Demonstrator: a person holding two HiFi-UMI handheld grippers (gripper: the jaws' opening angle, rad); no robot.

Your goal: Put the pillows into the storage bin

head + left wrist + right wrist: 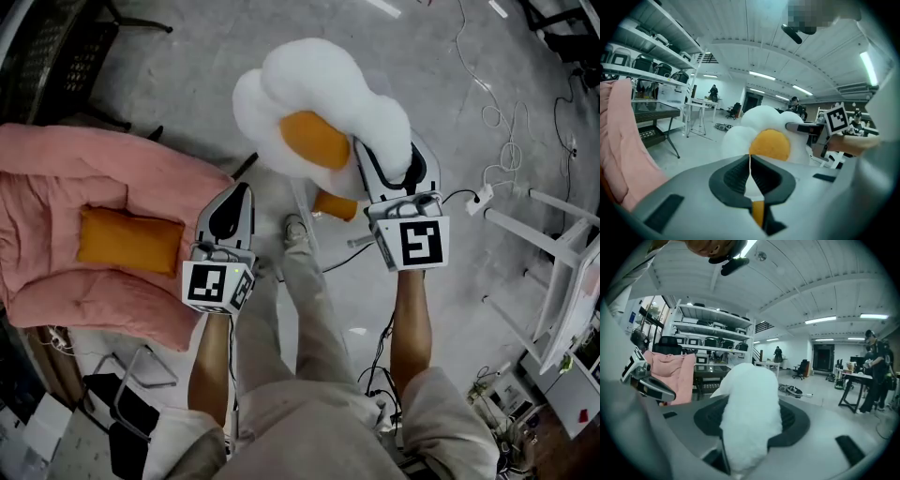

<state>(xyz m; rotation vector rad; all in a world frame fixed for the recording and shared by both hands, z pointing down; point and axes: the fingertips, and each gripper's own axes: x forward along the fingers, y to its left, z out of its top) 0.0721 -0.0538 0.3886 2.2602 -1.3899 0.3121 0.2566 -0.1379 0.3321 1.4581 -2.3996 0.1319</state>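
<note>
A person's right gripper (389, 157) is clamped on a white flower-shaped pillow (328, 84) with an orange centre (314, 139), holding it in the air at the upper middle of the head view, above a grey concrete floor (187, 66). In the right gripper view, white plush fills the gap between the two jaws, which press on it from both sides.

The left gripper (242, 194), lower and left of centre, carries nothing. Its own view shows the jaws drawn together with only a thin slit between them, and the flower pillow hangs beyond them.

At the left edge of the head view sits the pink quilted storage bin (56, 159), its soft sides slumped outward. A rectangular orange pillow (129, 240) lies flat inside it. The flower pillow is well apart from the bin, up and to its right.

The person's light trousers and one shoe (295, 228) show between the two forearms. A white metal rack (553, 244) stands at the right edge, and a white cable (506, 141) loops across the floor near it.
</note>
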